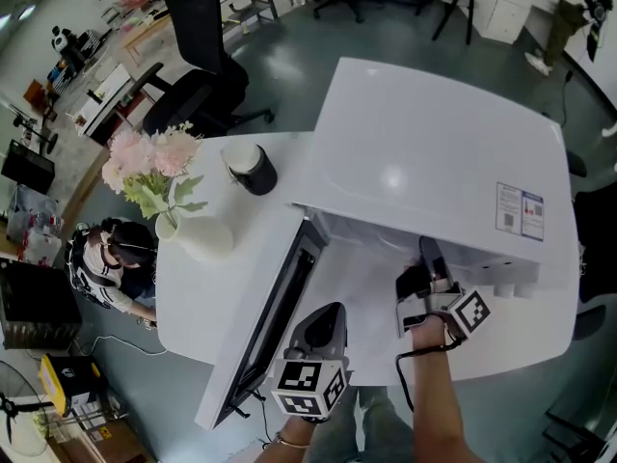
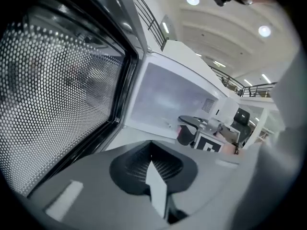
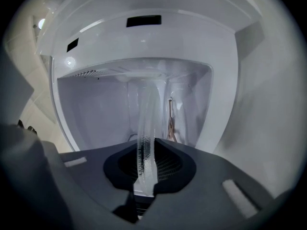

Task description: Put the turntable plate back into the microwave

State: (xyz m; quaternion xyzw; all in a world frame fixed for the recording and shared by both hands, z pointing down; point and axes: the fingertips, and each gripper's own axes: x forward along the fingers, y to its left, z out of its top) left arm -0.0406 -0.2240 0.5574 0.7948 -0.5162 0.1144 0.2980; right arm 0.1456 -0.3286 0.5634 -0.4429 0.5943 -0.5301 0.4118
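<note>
The white microwave [image 1: 434, 152] stands on the table with its door [image 1: 275, 316] swung open to the left. My right gripper [image 1: 429, 258] is at the mouth of the oven, shut on the clear glass turntable plate [image 3: 146, 123]. In the right gripper view the plate runs edge-on from between the jaws [image 3: 146, 169] into the white cavity [image 3: 96, 109]. My left gripper [image 1: 323, 321] hangs in front of the open door, shut and empty. In the left gripper view its jaws [image 2: 152, 162] point past the door's dotted mesh window [image 2: 53, 90] toward the cavity [image 2: 168, 97].
On the white table [image 1: 193, 297], left of the microwave, stand a vase of pink flowers [image 1: 154, 167] and a black and white cup [image 1: 251, 167]. A black office chair [image 1: 198, 75] is behind the table. A person [image 1: 111, 258] sits at the left.
</note>
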